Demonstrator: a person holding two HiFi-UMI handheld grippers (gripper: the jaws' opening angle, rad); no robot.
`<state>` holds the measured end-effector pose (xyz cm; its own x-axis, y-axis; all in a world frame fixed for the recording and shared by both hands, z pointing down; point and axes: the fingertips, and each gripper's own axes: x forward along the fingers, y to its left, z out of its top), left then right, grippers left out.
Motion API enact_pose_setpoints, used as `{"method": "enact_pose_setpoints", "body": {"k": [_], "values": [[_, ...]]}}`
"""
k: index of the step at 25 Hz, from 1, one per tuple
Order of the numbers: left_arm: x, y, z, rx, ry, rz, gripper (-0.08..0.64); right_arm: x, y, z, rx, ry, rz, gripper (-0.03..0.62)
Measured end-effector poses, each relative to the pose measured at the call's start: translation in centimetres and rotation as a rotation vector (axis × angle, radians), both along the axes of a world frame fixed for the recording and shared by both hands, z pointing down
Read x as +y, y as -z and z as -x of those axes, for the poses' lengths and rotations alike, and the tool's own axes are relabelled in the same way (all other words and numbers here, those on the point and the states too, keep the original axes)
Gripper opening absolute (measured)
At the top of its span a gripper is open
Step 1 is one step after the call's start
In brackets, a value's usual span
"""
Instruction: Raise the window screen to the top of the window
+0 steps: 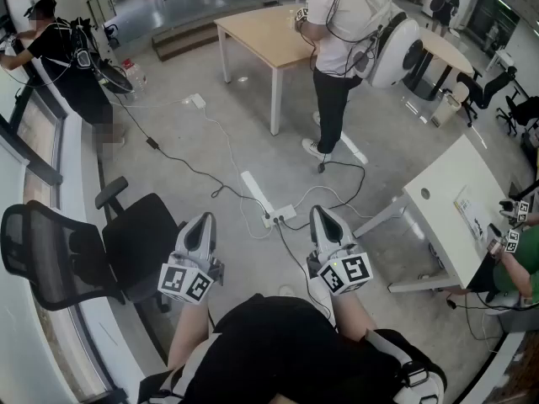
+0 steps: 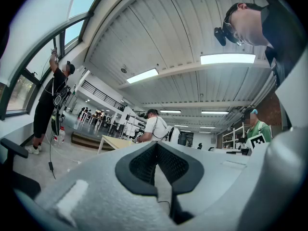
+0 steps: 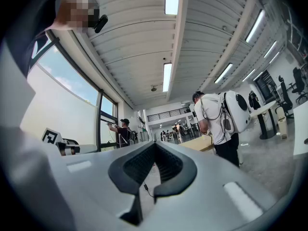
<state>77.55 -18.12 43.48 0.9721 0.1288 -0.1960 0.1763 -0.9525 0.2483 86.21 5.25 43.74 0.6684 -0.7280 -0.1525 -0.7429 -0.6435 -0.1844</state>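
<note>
Nearest camera: the person's dark-clothed lap, with the left gripper (image 1: 202, 220) and right gripper (image 1: 322, 214) held just above it, side by side, tips toward the open floor (image 1: 253, 141).
Left gripper: jaws pressed together, nothing between them.
Right gripper: likewise closed and empty.
Window (image 1: 29, 156): runs along the left edge of the head view, beyond an office chair (image 1: 139, 242), well apart from both grippers.
Window screen: not made out for certain. A pale sheet (image 3: 50, 109) fills the lower pane at the left of the right gripper view and may be it.
Axis and heading: if that sheet is the screen, it hangs flat in the frame with its bottom edge lengthwise along the wall, and it would travel straight up. This cannot be confirmed.
Step in hand: judged not begun, since neither gripper faces the window.
Next move: probably a turn left toward the window, round the office chair, then spreading one gripper's jaws to take the screen's bottom edge or pull.
</note>
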Motion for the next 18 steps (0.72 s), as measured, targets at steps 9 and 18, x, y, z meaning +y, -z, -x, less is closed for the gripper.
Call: {"method": "enact_pose_setpoints", "body": {"k": [9,18], "values": [[-0.7,-0.4,1.0,-0.011,0.015,0.014,0.002,-0.6,0.1,1.3,0.001,0.015,-0.014,0.000],[-1.0,0.5,1.1,-0.015,0.042,-0.002,0.002,-1.0,0.3,0.7,-0.004,0.040,-0.025,0.000]]}}
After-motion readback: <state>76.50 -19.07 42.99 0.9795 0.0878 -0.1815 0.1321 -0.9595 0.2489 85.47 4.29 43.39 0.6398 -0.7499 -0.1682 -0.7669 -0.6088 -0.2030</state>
